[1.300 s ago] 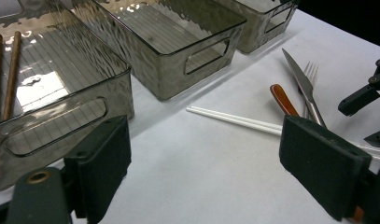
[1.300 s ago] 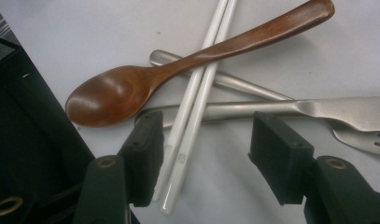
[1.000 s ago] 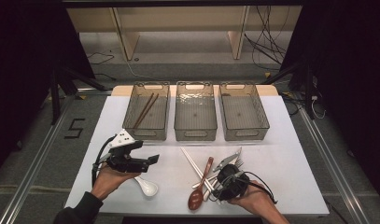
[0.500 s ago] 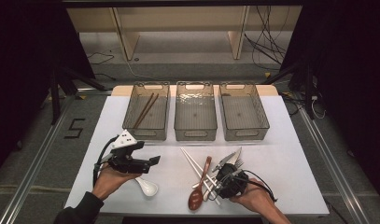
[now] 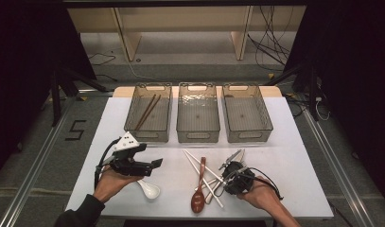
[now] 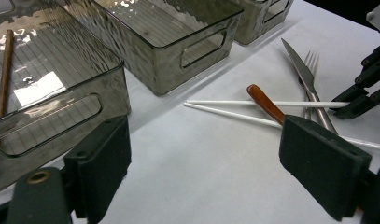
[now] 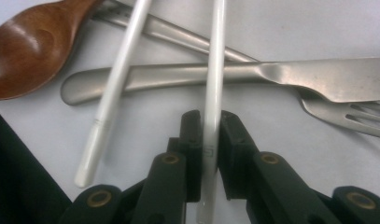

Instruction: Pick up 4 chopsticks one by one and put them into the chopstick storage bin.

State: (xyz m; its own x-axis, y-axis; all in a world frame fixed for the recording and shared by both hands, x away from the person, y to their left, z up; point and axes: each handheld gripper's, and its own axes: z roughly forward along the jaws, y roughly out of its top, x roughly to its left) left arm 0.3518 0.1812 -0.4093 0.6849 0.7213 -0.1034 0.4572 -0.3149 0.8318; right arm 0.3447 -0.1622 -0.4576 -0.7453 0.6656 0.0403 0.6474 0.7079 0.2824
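1. The white chopstick [image 7: 213,88] lies on the worktop [image 5: 284,189] near right, its near end hidden between the right gripper [image 7: 209,135] fingers, which have just closed on it.
2. Since earlier, the hands barely moved.
3. A knife [image 7: 253,74], fork [image 7: 346,116], second white chopstick [image 7: 115,88] and wooden spoon [image 7: 29,46] lie under and beside it.
4. The left gripper [image 6: 201,163] fingers stand wide, empty.

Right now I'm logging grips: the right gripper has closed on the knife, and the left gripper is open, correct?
Not the knife. The right gripper view shows the right gripper closing on a white chopstick that lies across the knife. The left gripper is open, as you said.
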